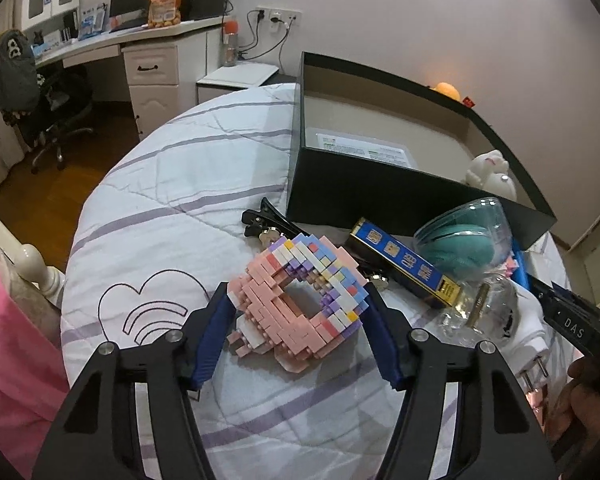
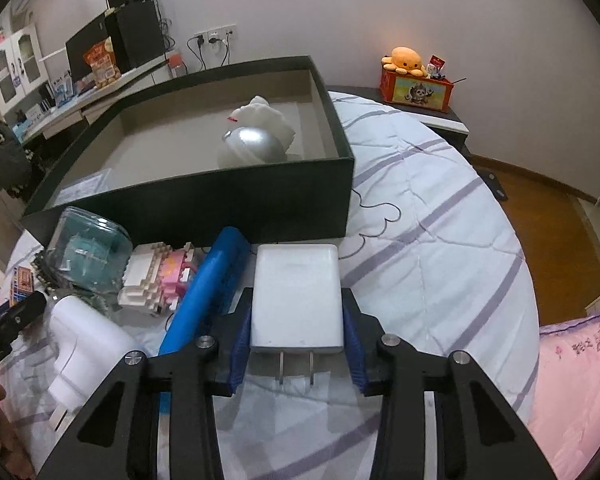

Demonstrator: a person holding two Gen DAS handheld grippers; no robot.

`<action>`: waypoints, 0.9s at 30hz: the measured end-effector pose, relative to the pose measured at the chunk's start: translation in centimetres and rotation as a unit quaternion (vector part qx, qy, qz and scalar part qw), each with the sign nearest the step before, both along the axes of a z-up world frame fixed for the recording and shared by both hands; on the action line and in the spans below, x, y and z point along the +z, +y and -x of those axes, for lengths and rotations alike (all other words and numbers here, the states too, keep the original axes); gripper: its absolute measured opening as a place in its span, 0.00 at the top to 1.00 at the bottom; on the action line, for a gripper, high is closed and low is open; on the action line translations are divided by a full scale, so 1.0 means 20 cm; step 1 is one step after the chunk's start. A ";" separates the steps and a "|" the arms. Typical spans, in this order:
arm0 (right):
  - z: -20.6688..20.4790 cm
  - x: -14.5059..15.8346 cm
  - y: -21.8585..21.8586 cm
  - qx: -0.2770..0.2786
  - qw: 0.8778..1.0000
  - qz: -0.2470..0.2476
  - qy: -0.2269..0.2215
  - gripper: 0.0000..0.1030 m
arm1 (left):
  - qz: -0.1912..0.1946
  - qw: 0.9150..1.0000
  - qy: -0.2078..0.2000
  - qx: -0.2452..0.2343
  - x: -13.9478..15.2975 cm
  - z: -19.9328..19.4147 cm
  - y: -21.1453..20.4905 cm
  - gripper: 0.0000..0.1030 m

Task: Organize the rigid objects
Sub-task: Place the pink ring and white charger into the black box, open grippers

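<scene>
Left wrist view has our left gripper (image 1: 296, 312) with its jaws closed against both sides of the pink block-built ring (image 1: 296, 300), which lies on the quilt (image 1: 172, 184) just short of the dark box (image 1: 380, 192). Right wrist view shows our right gripper (image 2: 298, 340) with its blue pads pressed on the two flanks of the white charger (image 2: 298, 296), prongs pointing back toward us.

We judge the ring the riskier load: it is built of small bricks, and a squeeze across the hollow centre could pop pieces loose or let it pivot out as we lift. The charger is smooth-sided and held near its prong end, so it may tip forward. The soft bedding gives under both, which could shift either grip.

Lifting either piece, we must clear the box's near wall, and the blue bar (image 2: 208, 292) lies just beside the charger.

Inside the box we see a white plush toy (image 2: 268, 120), a silver dome-shaped object (image 2: 250, 146) touching it, and a printed sheet (image 1: 364, 148) on the floor.
</scene>
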State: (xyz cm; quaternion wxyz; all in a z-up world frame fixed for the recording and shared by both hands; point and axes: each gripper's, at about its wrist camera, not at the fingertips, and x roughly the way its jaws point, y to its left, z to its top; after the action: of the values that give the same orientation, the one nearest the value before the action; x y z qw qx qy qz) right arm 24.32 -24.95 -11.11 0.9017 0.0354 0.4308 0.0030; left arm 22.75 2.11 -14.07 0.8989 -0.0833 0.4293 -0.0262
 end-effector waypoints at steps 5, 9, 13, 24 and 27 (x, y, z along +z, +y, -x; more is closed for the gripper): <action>0.05 0.06 -0.01 0.007 1.000 -0.011 -0.008 0.61 | -0.013 1.000 -0.011 -0.002 0.04 0.05 0.00 0.38; 0.09 0.16 -0.01 0.020 0.999 -0.030 -0.024 0.61 | -0.017 1.000 -0.023 -0.007 0.13 0.07 0.01 0.38; 0.08 0.29 0.02 0.041 0.997 -0.049 -0.048 0.61 | -0.018 0.998 -0.052 -0.023 0.30 0.04 -0.02 0.38; -0.32 0.51 0.17 0.096 0.990 -0.052 -0.085 0.60 | -0.021 0.993 -0.101 -0.051 0.55 -0.38 -0.17 0.38; -0.48 0.48 0.19 0.098 0.991 -0.048 -0.074 0.60 | -0.024 0.994 -0.095 -0.056 0.54 -0.52 -0.22 0.38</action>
State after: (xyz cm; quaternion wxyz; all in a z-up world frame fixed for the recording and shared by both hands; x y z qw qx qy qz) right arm 33.90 -21.14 -1.54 0.9237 0.0359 0.3637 0.1150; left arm 33.24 -2.19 -3.26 0.9343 -0.0349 0.3469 -0.0743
